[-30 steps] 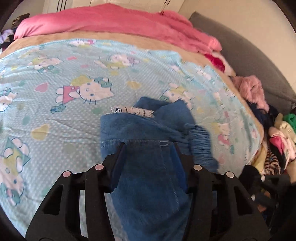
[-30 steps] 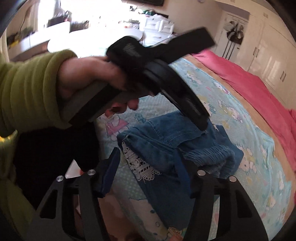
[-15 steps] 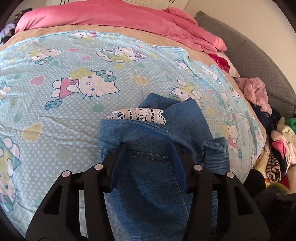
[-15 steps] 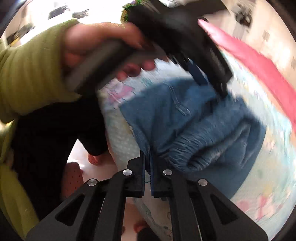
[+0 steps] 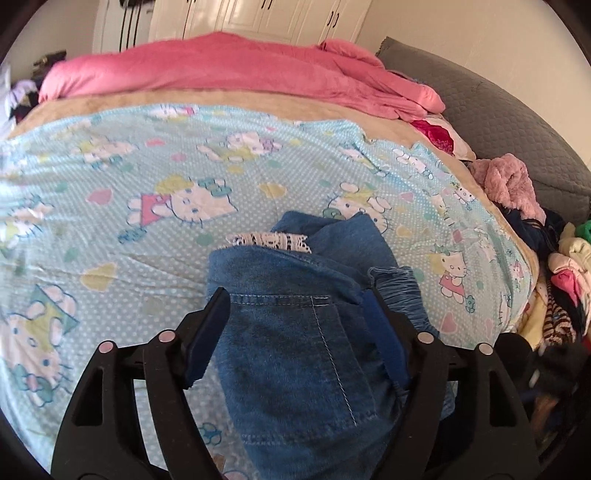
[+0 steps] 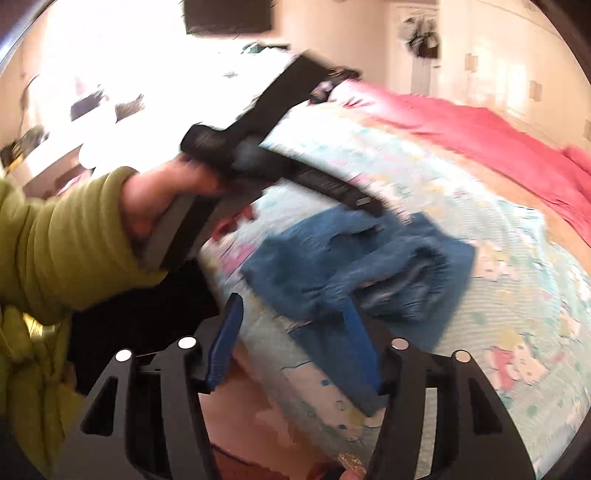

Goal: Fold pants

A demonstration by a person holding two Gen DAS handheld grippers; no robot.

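Note:
Folded blue denim pants [image 5: 295, 350] with a strip of white lace trim [image 5: 267, 242] lie on the cartoon-cat bed sheet [image 5: 110, 184]. My left gripper [image 5: 297, 310] hovers over them, its jaws opening wide. The denim shows between the blue pads without being pinched. In the blurred right wrist view, my right gripper [image 6: 291, 314] is at the near edge of the pants [image 6: 369, 258]. Its jaws are opening, and only a corner of denim lies by the right pad. A hand in a green sleeve [image 6: 74, 240] holds the left gripper [image 6: 369, 208] over the far side of the pants.
A pink blanket [image 5: 240, 70] is bunched at the far end of the bed. Beyond it stand white wardrobe doors [image 5: 258, 14]. A grey padded headboard [image 5: 498, 122] and a heap of mixed clothes [image 5: 554, 277] line the right side. The bed's near edge [image 6: 295, 387] drops to the floor.
The left jaws have spread wider over the pants. The right gripper was shut at the pants' near edge half a second ago; now it has opened and drawn back.

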